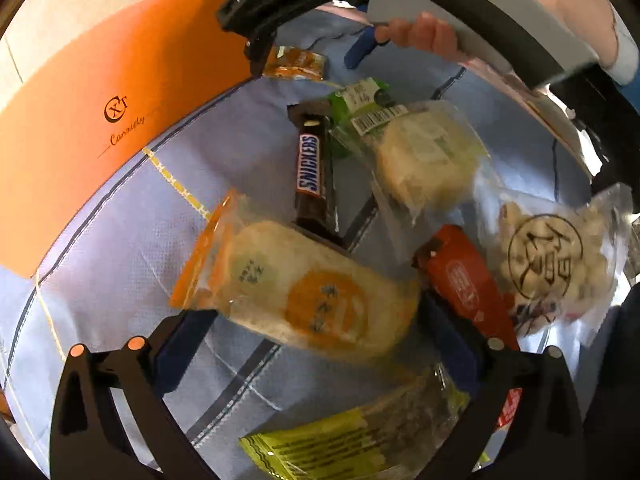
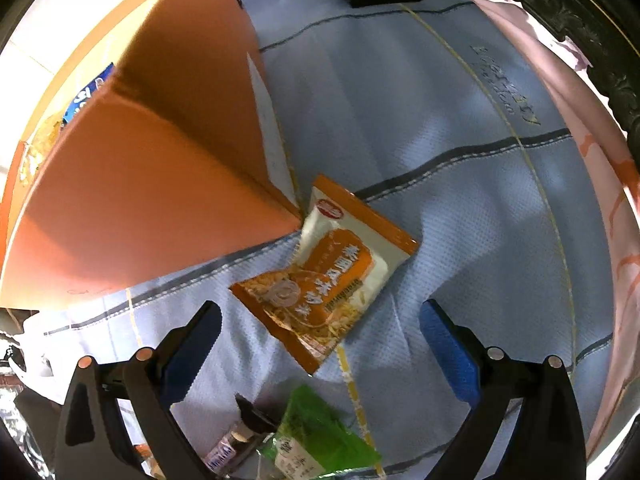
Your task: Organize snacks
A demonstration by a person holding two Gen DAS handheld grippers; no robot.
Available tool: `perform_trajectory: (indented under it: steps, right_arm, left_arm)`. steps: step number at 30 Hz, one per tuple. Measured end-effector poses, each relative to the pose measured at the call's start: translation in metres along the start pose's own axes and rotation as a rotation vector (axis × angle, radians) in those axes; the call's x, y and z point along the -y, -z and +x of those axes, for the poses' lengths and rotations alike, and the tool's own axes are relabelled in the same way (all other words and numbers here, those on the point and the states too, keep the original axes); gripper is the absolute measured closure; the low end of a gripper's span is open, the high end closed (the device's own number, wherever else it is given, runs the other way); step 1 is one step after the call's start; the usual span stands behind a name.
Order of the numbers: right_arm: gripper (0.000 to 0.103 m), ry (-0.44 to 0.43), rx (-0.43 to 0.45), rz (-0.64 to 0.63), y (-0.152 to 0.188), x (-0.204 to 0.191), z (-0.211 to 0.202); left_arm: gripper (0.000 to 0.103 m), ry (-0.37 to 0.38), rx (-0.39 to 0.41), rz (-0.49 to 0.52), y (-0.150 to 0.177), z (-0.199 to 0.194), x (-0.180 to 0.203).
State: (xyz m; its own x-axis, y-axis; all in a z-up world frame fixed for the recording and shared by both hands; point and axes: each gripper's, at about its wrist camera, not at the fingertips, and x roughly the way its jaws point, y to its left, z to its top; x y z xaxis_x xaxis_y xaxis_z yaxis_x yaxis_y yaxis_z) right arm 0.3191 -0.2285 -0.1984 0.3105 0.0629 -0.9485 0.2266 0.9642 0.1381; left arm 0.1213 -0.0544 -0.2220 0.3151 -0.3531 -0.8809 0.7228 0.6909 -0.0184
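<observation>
My left gripper is open just above an orange-labelled pastry packet, which lies between its blue pads on the blue cloth. Beyond it lie a Snickers bar, a green-labelled pastry packet, a red wrapped bar and a clear bag of pale snacks. A yellow-green packet lies under the gripper. My right gripper is open over an orange and white snack packet beside the corner of the orange box. The other gripper and hand show at the top of the left view.
The orange box stands at the left, with a blue packet inside it. A green packet and the Snickers bar lie near the right gripper's base. A pink cloth edge runs along the right.
</observation>
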Motion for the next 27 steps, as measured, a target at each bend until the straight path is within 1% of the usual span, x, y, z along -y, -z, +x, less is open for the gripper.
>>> perform_trajectory:
  steps: [1, 2, 3, 4, 5, 6, 7, 8, 9, 10, 11, 12, 13, 14, 15, 16, 17, 19, 20, 21, 22, 23, 24, 25, 26, 27]
  right_arm:
    - [0.007, -0.01, 0.019, -0.01, 0.001, -0.004, -0.001]
    - [0.017, -0.012, 0.033, -0.019, 0.002, -0.006, -0.002]
    - [0.04, -0.003, 0.036, -0.027, 0.001, -0.008, -0.001]
    - [0.058, 0.027, 0.038, -0.027, 0.003, -0.01, 0.0]
    - [0.065, 0.082, 0.045, -0.027, 0.005, -0.012, -0.001]
    - [0.069, 0.102, 0.043, -0.034, 0.006, -0.014, -0.002]
    - [0.07, 0.066, 0.03, -0.019, 0.007, -0.013, -0.004]
    - [0.071, 0.044, 0.023, -0.008, 0.008, -0.012, -0.006]
    - [0.072, 0.025, 0.021, -0.01, 0.01, -0.013, -0.009]
    - [0.072, 0.028, 0.028, -0.018, 0.01, -0.013, -0.012]
    - [0.072, 0.045, 0.046, -0.03, 0.012, -0.014, -0.016]
    - [0.084, 0.052, 0.055, -0.035, 0.013, -0.015, -0.019]
    - [0.089, 0.04, 0.055, -0.034, 0.014, -0.015, -0.021]
    - [0.089, 0.014, 0.052, -0.027, 0.015, -0.014, -0.025]
    - [0.09, 0.006, 0.058, -0.029, 0.016, -0.014, -0.03]
    - [0.091, 0.012, 0.071, -0.047, 0.017, -0.016, -0.034]
    - [0.092, 0.029, 0.09, -0.066, 0.018, -0.019, -0.039]
    - [0.092, 0.017, 0.086, -0.061, 0.021, -0.017, -0.041]
    - [0.092, 0.014, 0.085, -0.056, 0.021, -0.016, -0.042]
    - [0.092, 0.012, 0.081, -0.056, 0.02, -0.016, -0.042]
    - [0.092, 0.012, 0.077, -0.051, 0.019, -0.015, -0.04]
    - [0.092, 0.008, 0.073, -0.052, 0.015, 0.001, -0.038]
    - [0.092, 0.007, 0.071, -0.051, 0.014, 0.004, -0.034]
    - [0.092, 0.009, 0.07, -0.051, 0.013, 0.004, -0.033]
    - [0.092, 0.007, 0.065, -0.05, 0.009, 0.006, -0.028]
    - [0.092, -0.002, 0.055, -0.048, 0.009, 0.007, -0.024]
  left_arm:
    - [0.009, -0.006, 0.004, -0.009, -0.002, 0.001, 0.0]
    - [0.023, -0.028, 0.019, -0.027, -0.006, 0.001, -0.001]
    - [0.034, -0.048, 0.034, -0.042, -0.007, 0.0, -0.003]
    - [0.061, -0.056, 0.053, -0.079, -0.01, -0.003, -0.007]
    - [0.075, -0.065, 0.051, -0.121, -0.012, -0.004, -0.012]
    - [0.079, -0.053, 0.047, -0.185, -0.014, -0.005, -0.021]
    - [0.084, -0.029, 0.05, -0.255, -0.013, -0.007, -0.03]
    - [0.085, -0.007, 0.058, -0.326, -0.011, -0.008, -0.039]
    - [0.086, -0.005, 0.061, -0.341, -0.011, -0.008, -0.041]
    - [0.087, -0.012, 0.061, -0.329, -0.011, -0.009, -0.04]
    - [0.087, -0.037, 0.057, -0.294, -0.011, -0.009, -0.036]
    - [0.087, -0.047, 0.054, -0.274, -0.011, -0.009, -0.031]
    - [0.087, -0.055, 0.053, -0.261, -0.008, -0.011, -0.029]
    - [0.087, -0.061, 0.056, -0.257, -0.01, -0.011, -0.025]
    - [0.087, -0.09, 0.062, -0.229, -0.011, -0.013, -0.02]
    - [0.088, -0.12, 0.078, -0.185, -0.015, -0.016, -0.012]
    - [0.088, -0.127, 0.096, -0.173, -0.015, -0.019, -0.008]
    - [0.088, -0.116, 0.111, -0.217, -0.012, -0.021, -0.011]
    - [0.088, -0.127, 0.111, -0.241, -0.012, -0.021, -0.015]
    - [0.088, -0.144, 0.092, -0.245, -0.01, -0.018, -0.018]
    - [0.086, -0.18, 0.064, -0.235, -0.01, -0.014, -0.019]
    - [0.075, -0.218, 0.051, -0.226, -0.01, -0.011, -0.021]
    - [0.059, -0.226, 0.046, -0.24, -0.009, -0.011, -0.025]
    - [0.02, -0.229, 0.044, -0.265, -0.009, -0.013, -0.03]
    - [0.004, -0.254, 0.077, -0.302, -0.009, -0.019, -0.034]
    - [0.004, -0.275, 0.1, -0.313, -0.009, -0.023, -0.034]
